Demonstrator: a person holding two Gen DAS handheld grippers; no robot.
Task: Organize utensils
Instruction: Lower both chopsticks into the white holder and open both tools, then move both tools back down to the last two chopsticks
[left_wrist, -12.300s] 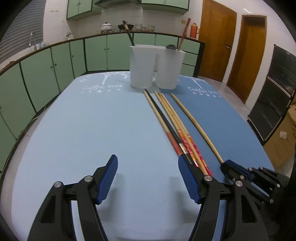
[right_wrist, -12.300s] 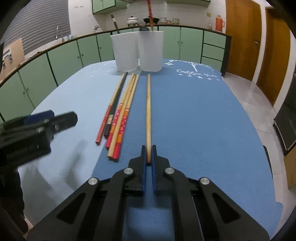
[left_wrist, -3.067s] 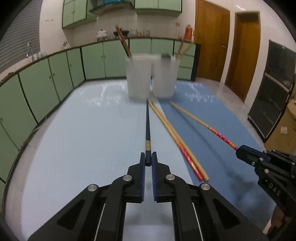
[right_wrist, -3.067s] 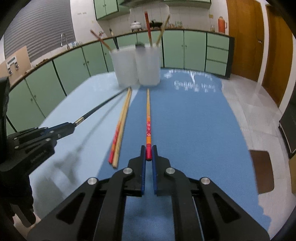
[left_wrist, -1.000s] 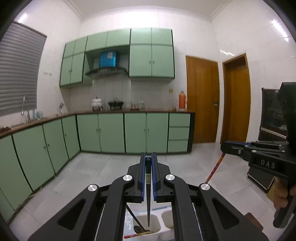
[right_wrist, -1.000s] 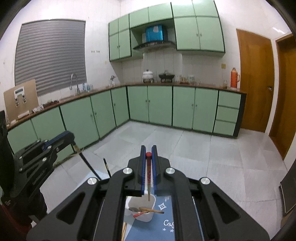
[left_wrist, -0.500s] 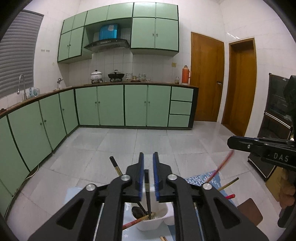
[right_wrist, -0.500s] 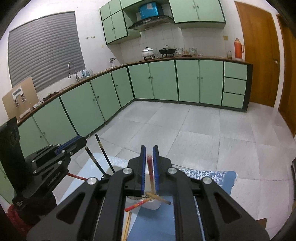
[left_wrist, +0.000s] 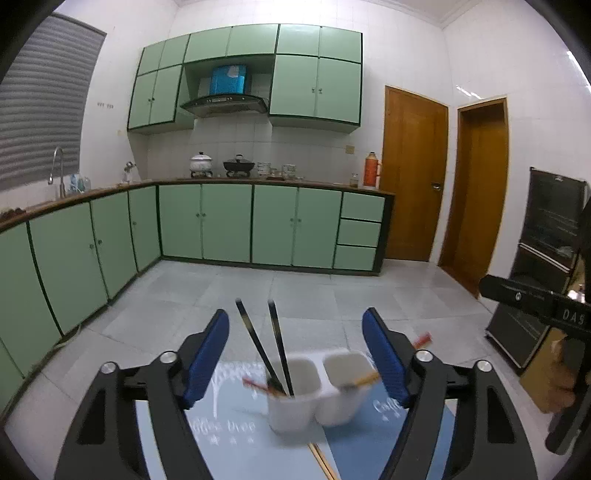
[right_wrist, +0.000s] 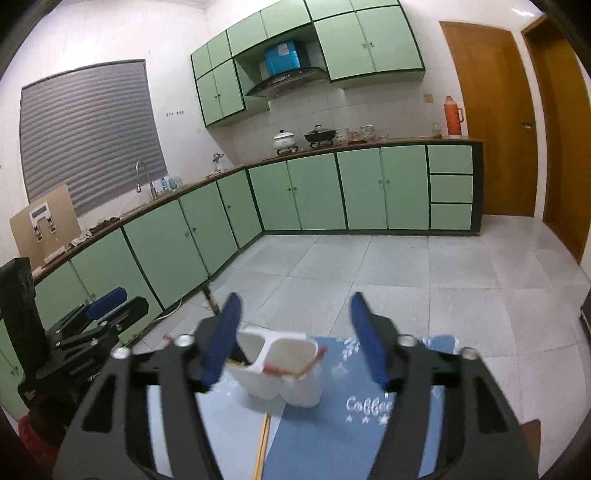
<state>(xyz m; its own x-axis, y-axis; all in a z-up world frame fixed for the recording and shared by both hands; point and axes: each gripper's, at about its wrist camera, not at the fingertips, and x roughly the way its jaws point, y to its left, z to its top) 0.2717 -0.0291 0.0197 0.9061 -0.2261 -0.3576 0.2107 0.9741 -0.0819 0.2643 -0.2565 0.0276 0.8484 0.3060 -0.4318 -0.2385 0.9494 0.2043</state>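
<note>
Two white cups stand side by side at the table's far end, the left cup (left_wrist: 291, 395) and the right cup (left_wrist: 343, 387). Two black chopsticks (left_wrist: 258, 343) lean in the left cup beside a red-tipped one (left_wrist: 255, 386). Wooden red-tipped chopsticks (left_wrist: 364, 380) lie across the right cup (right_wrist: 299, 373). My left gripper (left_wrist: 295, 356) hangs over the cups, its jaws opening with nothing between the pads. My right gripper (right_wrist: 297, 341) is likewise opening and holds nothing. Each gripper shows in the other's view: the right gripper (left_wrist: 535, 299) and the left gripper (right_wrist: 99, 321). A loose chopstick pair (left_wrist: 321, 461) lies on the table.
The table carries a light blue cloth (left_wrist: 240, 443) and a darker blue mat (right_wrist: 332, 443). Beyond its far edge lies tiled floor, with green cabinets (left_wrist: 221, 225), two wooden doors (left_wrist: 413, 177) and a black cabinet (left_wrist: 546, 258) at the right. A hand (left_wrist: 557, 387) holds the right gripper.
Both grippers went from shut to wide open. The black chopstick left my left gripper and stands in the left cup; the red-tipped one dropped into the right cup.
</note>
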